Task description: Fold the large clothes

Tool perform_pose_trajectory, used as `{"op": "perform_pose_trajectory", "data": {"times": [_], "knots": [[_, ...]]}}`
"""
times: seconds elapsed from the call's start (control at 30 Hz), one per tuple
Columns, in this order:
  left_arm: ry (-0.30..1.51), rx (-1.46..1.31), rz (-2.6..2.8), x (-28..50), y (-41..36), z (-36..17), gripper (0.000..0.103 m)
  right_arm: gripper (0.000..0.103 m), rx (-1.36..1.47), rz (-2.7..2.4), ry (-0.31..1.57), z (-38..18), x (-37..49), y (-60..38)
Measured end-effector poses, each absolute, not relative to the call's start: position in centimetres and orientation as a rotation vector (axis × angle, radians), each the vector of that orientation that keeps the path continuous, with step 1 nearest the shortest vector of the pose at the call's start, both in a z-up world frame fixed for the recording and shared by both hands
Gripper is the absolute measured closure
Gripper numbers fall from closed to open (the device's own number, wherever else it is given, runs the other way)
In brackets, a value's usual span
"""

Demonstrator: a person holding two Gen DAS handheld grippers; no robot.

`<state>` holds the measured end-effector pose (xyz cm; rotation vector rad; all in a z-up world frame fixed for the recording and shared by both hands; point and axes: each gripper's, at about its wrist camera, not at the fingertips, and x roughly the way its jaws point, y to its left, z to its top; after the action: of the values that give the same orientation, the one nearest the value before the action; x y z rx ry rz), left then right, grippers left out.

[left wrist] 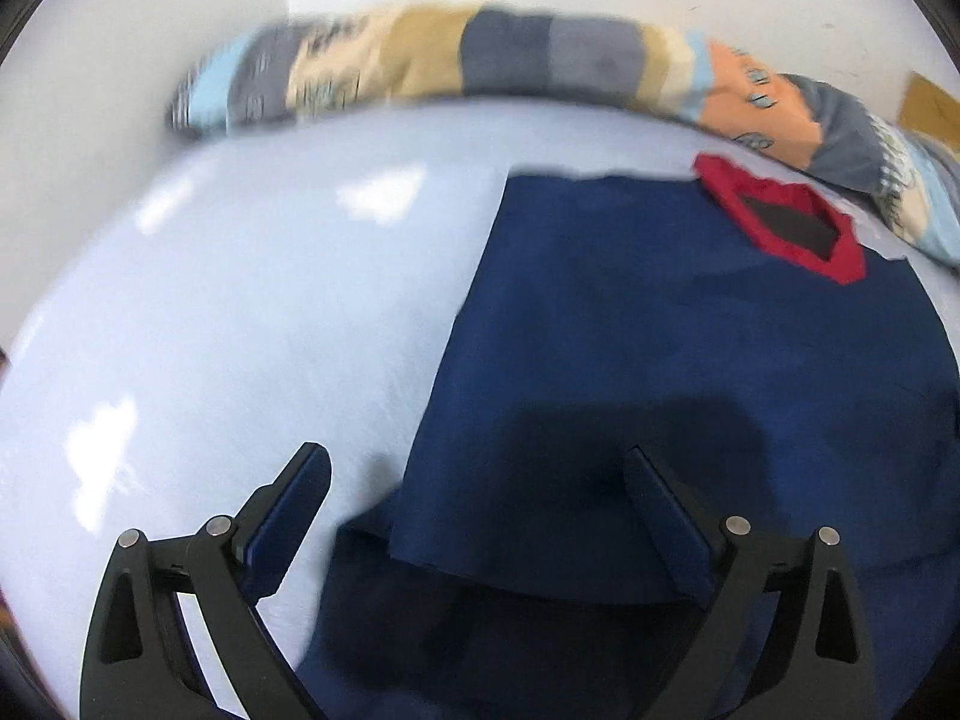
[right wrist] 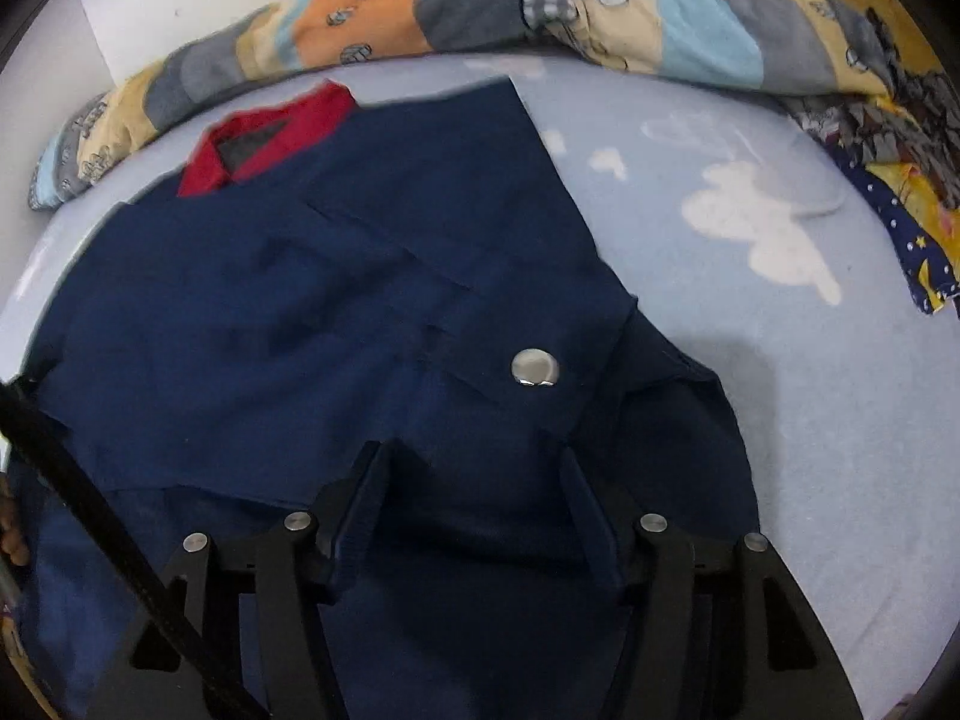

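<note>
Two claws over a pale blue sheet [left wrist: 210,312] with white cloud prints. Ahead of both, spread flat on that sheet, a navy garment [right wrist: 312,312] with a red collar [right wrist: 264,138] at its far end. Beyond the garment, along the wall, a rolled patchwork quilt [left wrist: 456,54]. Left claw [left wrist: 480,468] spread wide and released, straddling the garment's left edge, right finger above navy cloth, left finger above bare sheet. Right claw [right wrist: 474,468] parted, above the garment's near part, nothing pinched. Just ahead of it, a silver snap button [right wrist: 534,367] on a folded flap.
</note>
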<state>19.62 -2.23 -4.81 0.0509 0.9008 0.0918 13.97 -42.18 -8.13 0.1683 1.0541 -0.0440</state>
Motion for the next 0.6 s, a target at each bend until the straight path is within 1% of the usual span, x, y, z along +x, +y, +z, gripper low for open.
{"op": "perform_pose_trajectory", "data": {"times": [0.07,0.13,0.17,0.33,0.47,0.53,0.6], "knots": [[0.850,0.081,0.055,18.8,-3.6,-3.5,0.004,0.037,0.184,0.017,1.004,-6.3,13.4,-41.3],[0.818,0.115,0.004,17.6,-5.5,-2.4,0.004,0.030,0.165,0.048,0.966,-4.8,12.6,-40.1],[0.821,0.144,-0.022,16.8,-6.6,-2.3,0.004,0.029,0.157,0.066,0.954,-4.4,12.2,-39.6],[0.845,0.308,-0.107,12.3,-11.7,-3.4,0.004,0.029,0.146,0.150,0.956,-3.8,10.4,-37.4],[0.830,0.454,-0.113,8.6,-15.1,-4.0,0.004,0.029,0.042,0.193,0.937,-3.2,8.6,-34.3],[0.806,0.491,-0.096,7.0,-15.8,-4.0,0.004,0.027,0.002,0.212,0.938,-3.3,7.7,-32.9],[0.796,0.468,-0.068,5.7,-15.6,-4.0,0.004,0.026,-0.025,0.220,0.940,-3.3,7.1,-32.1]]}}
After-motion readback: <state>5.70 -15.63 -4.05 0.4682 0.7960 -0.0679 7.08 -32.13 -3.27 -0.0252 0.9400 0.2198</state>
